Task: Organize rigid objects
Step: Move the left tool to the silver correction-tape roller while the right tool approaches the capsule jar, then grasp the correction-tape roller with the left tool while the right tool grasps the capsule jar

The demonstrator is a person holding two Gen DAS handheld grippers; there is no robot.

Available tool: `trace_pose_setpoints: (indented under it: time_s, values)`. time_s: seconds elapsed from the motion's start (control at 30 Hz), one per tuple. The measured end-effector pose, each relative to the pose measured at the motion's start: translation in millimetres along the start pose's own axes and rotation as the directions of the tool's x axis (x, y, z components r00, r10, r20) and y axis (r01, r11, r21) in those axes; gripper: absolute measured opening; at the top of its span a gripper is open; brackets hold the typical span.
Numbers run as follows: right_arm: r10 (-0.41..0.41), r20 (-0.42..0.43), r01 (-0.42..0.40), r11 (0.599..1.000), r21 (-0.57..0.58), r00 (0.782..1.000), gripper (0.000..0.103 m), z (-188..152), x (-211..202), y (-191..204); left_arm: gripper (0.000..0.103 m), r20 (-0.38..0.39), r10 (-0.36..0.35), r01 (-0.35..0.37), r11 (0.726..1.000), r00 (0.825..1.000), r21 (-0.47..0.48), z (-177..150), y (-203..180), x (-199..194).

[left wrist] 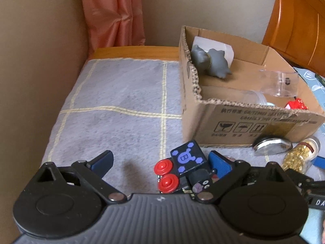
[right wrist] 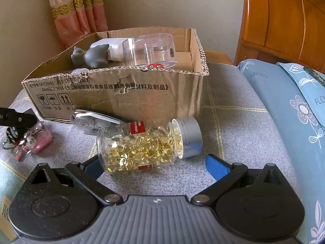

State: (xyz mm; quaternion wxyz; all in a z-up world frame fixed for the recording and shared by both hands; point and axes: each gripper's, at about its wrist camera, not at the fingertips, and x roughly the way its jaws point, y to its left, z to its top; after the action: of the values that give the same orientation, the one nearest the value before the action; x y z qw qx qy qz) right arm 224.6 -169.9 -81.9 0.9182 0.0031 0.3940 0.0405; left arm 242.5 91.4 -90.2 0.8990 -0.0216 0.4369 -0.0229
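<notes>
The open brown cardboard box (right wrist: 126, 93) sits ahead of both grippers on the grey checked blanket (left wrist: 121, 101). Inside it lie a grey rubber animal figure (right wrist: 89, 57), a white plastic bottle (right wrist: 109, 46), a clear round plastic container (right wrist: 150, 48) and a small red toy (right wrist: 155, 66), mostly hidden behind the box wall.

Left gripper (left wrist: 160, 162): jaws wide open. A black toy train with red wheels and a blue-printed cube (left wrist: 182, 168) lies between the fingers, close against the inner face of the right-hand blue pad (left wrist: 219, 162); whether they touch cannot be told. The left-hand pad is well apart from it.

Right gripper (right wrist: 154, 164): jaws wide open. A clear plastic bottle of yellow capsules with a silver cap (right wrist: 146, 142) lies on its side just ahead of and between the fingers, its base near the left-hand pad (right wrist: 91, 166), its cap pointing right. Contact cannot be confirmed. Beyond the bottle, a clear and silver oval case (right wrist: 91, 122) rests against the box front. A pink keychain cluster (right wrist: 28, 140) lies far left of the jaws.
</notes>
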Motion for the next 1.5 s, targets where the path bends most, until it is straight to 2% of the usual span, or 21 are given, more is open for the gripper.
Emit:
trace_pose_setpoints:
  time_s: [0.2, 0.53, 0.83, 1.1, 1.23, 1.5]
  values:
    - [-0.003, 0.006, 0.003, 1.0, 0.002, 1.0, 0.103, 1.1, 1.2, -3.1, 0.099, -0.001, 0.014, -0.014, 0.999, 1.0, 0.033, -5.1, -5.0, -13.6]
    - [-0.041, 0.022, 0.041, 0.999, 0.029, 0.999, 0.103, -0.5, -0.5, -26.1, 0.099, 0.05, -0.056, 0.049, 0.991, 0.997, 0.122, -3.9, -51.2, -32.3]
    - [0.009, 0.04, -0.006, 0.997, -0.076, 0.999, 0.103, -8.6, -4.0, -42.0, 0.099, 0.055, -0.086, 0.076, 0.983, 0.995, 0.168, -4.1, -100.8, -29.4]
    - [0.063, 0.044, -0.056, 0.989, -0.136, 0.997, 0.103, -13.6, -9.4, -52.6, 0.099, 0.075, -0.078, 0.067, 0.988, 0.994, 0.136, -5.7, -129.6, -19.5]
    - [0.088, 0.047, -0.079, 0.984, -0.157, 0.995, 0.103, -16.2, -11.7, -55.0, 0.099, 0.093, -0.068, 0.054, 0.987, 0.993, 0.153, -10.2, -143.7, -12.6]
    - [0.111, 0.055, -0.1, 0.979, -0.177, 0.992, 0.103, -19.8, -14.6, -57.3, 0.099, 0.076, -0.06, 0.05, 0.991, 0.995, 0.126, -14.6, -154.2, 6.9]
